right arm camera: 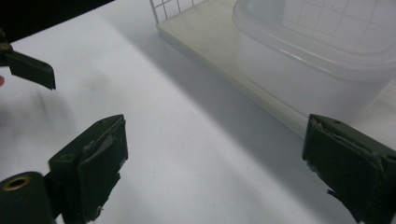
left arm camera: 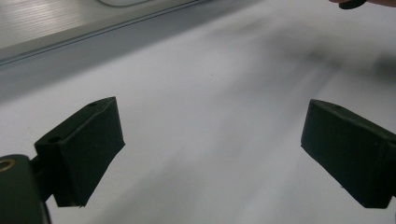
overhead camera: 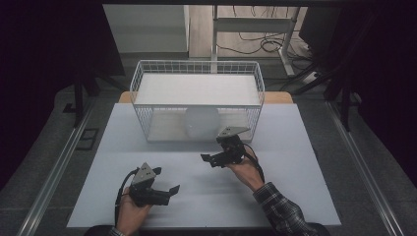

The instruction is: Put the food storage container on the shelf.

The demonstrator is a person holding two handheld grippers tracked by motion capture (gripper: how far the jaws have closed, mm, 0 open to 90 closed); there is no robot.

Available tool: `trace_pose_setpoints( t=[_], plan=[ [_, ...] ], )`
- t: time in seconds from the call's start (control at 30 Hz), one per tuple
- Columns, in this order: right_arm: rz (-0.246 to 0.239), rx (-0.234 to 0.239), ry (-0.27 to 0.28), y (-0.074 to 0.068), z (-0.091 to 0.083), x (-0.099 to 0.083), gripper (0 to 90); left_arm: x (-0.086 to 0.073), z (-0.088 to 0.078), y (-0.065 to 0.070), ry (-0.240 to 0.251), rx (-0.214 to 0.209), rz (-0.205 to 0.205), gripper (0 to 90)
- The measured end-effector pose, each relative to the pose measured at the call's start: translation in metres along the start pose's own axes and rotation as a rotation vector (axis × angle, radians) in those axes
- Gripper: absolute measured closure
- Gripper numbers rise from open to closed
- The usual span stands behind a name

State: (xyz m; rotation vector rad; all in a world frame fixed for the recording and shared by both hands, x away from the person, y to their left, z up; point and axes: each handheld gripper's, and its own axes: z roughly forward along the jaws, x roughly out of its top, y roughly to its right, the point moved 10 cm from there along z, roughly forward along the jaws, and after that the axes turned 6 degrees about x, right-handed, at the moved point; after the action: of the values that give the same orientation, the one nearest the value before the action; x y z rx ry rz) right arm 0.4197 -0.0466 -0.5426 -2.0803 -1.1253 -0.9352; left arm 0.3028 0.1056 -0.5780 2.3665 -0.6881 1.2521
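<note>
White table (overhead camera: 206, 196) bears wire basket (overhead camera: 142, 83) (dim room)

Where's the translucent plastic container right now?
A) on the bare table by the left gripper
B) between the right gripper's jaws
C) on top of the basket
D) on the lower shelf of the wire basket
D: the container sits on the lower shelf of the wire basket, while the right gripper stands open with nothing between its jaws, just in front of it.

container (right arm camera: 322, 70) – translucent white | basket (overhead camera: 142, 78) – white wire grid | sleeve (overhead camera: 282, 211) – dark plaid
</note>
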Motion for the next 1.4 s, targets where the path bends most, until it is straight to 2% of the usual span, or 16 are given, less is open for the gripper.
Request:
trace_pose_setpoints(
  t=[0.03,0.2,0.8,1.07,1.4],
  plan=[
    [-0.015,-0.009,-0.004,-0.001,-0.002,-0.003,4.2,0.000,0.000,0.000,-0.001,0.000,0.000,5.3],
    [-0.028,-0.009,-0.007,-0.006,-0.006,-0.008,2.6,0.000,0.000,0.000,-0.002,-0.002,0.000,5.3],
    [-0.009,-0.005,-0.017,-0.017,-0.031,-0.032,1.6,-0.004,0.003,0.002,-0.030,-0.018,0.004,4.7],
    [-0.008,-0.021,-0.025,-0.020,-0.042,-0.044,1.2,-0.006,0.004,0.003,-0.041,-0.023,0.008,4.5],
    [-0.027,-0.047,-0.054,-0.019,-0.058,-0.057,0.3,-0.008,-0.007,-0.006,-0.044,0.000,0.009,4.9]
  ],
)
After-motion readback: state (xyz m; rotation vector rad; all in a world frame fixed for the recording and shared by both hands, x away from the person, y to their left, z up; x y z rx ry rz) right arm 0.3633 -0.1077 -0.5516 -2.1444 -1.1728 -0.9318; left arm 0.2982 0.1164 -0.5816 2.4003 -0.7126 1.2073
